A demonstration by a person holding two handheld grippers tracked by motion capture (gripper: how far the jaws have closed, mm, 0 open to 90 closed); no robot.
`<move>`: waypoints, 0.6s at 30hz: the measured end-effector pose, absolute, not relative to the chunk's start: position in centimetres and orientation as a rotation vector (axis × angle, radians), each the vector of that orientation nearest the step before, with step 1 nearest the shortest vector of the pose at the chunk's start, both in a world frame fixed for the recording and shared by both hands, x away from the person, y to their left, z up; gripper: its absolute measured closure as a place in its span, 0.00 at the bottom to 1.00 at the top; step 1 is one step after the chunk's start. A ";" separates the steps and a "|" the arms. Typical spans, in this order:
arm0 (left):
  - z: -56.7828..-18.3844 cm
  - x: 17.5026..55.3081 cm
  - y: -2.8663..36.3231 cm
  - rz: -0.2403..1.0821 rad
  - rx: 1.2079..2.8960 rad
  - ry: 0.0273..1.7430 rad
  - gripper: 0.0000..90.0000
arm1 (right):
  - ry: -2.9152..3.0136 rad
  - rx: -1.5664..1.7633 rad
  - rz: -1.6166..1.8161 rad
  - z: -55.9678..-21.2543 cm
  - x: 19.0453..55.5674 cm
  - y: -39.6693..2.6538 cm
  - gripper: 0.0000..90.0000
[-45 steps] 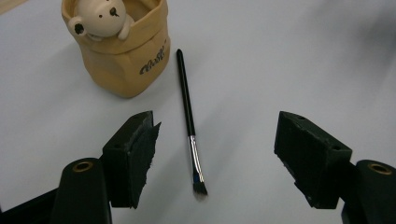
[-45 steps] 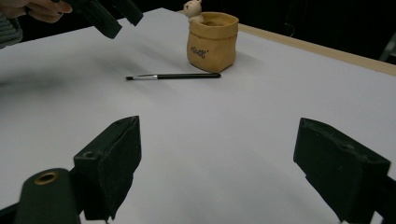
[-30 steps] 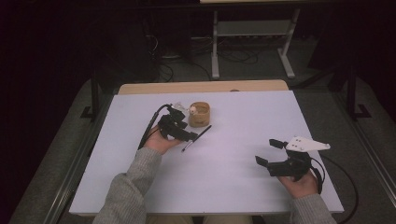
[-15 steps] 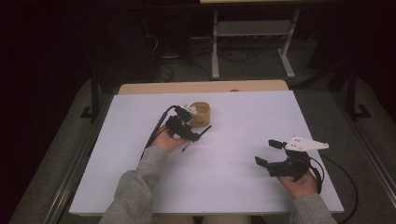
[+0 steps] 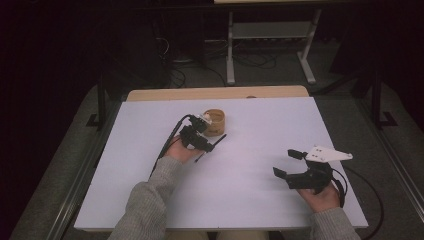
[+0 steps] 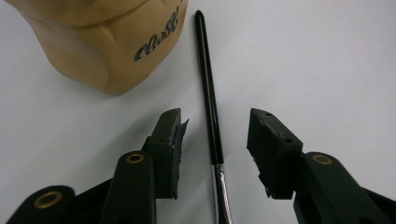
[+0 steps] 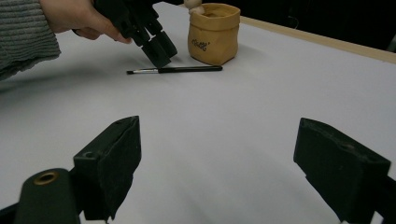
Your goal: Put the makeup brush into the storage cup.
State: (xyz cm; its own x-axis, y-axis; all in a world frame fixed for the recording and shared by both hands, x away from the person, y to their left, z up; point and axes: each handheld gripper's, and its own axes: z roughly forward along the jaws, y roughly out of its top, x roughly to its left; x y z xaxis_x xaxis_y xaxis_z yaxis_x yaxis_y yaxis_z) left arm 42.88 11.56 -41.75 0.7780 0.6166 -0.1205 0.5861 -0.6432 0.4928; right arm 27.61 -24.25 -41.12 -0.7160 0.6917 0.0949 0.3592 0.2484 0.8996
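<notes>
straddling one brush (image 6: 209, 93), left gripper (image 6: 215, 135) fingers parted; right gripper (image 7: 217, 163) parted; one pouch (image 6: 105, 42).

Your brush (image 6: 208, 88) has a glossy black handle and a shiny metal ferrule. The tan pouch (image 6: 107, 42) looks like matt, creased paper. The table (image 5: 260, 130) has a smooth, matt white top with a wood-coloured far edge.
</notes>
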 end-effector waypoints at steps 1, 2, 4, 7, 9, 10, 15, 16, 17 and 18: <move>-41.8 42.9 11.6 0.080 2.458 0.901 0.63 | 2.207 0.967 1.454 -41.1 27.6 -24.3 0.16; -41.9 43.0 11.5 0.075 2.457 0.903 0.64 | 2.208 0.968 1.452 -41.1 27.6 -24.3 0.15; -42.1 42.9 11.4 0.064 2.464 0.906 0.65 | 2.203 0.970 1.455 -41.1 27.5 -24.3 0.15; -42.3 42.9 11.2 0.070 2.489 0.888 0.69 | 2.205 0.977 1.457 -41.2 27.5 -24.4 0.15; -42.4 42.9 11.2 0.064 2.497 0.894 0.70 | 2.206 0.978 1.458 -41.2 27.5 -24.4 0.15; -42.5 43.0 11.2 0.062 2.501 0.894 0.71 | 2.207 0.978 1.456 -41.2 27.5 -24.4 0.15; -42.4 42.8 11.1 0.073 2.510 0.886 0.74 | 2.200 0.975 1.460 -41.2 27.5 -24.5 0.15; -42.4 42.8 11.1 0.075 2.513 0.886 0.75 | 2.200 0.977 1.461 -41.2 27.5 -24.6 0.15; -42.4 42.8 11.1 0.078 2.515 0.885 0.75 | 2.199 0.980 1.461 -41.2 27.4 -24.6 0.15; -42.4 42.8 11.1 0.080 2.518 0.881 0.77 | 2.199 0.982 1.461 -41.2 27.4 -24.6 0.15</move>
State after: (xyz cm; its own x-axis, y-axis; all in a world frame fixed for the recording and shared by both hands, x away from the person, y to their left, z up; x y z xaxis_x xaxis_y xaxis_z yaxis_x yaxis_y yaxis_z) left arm 42.77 11.09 -42.42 0.7923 0.6025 -0.0967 0.5750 -0.6841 0.4487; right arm 27.43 -24.59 -41.20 -0.7111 0.6956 0.1027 0.3643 0.2396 0.8999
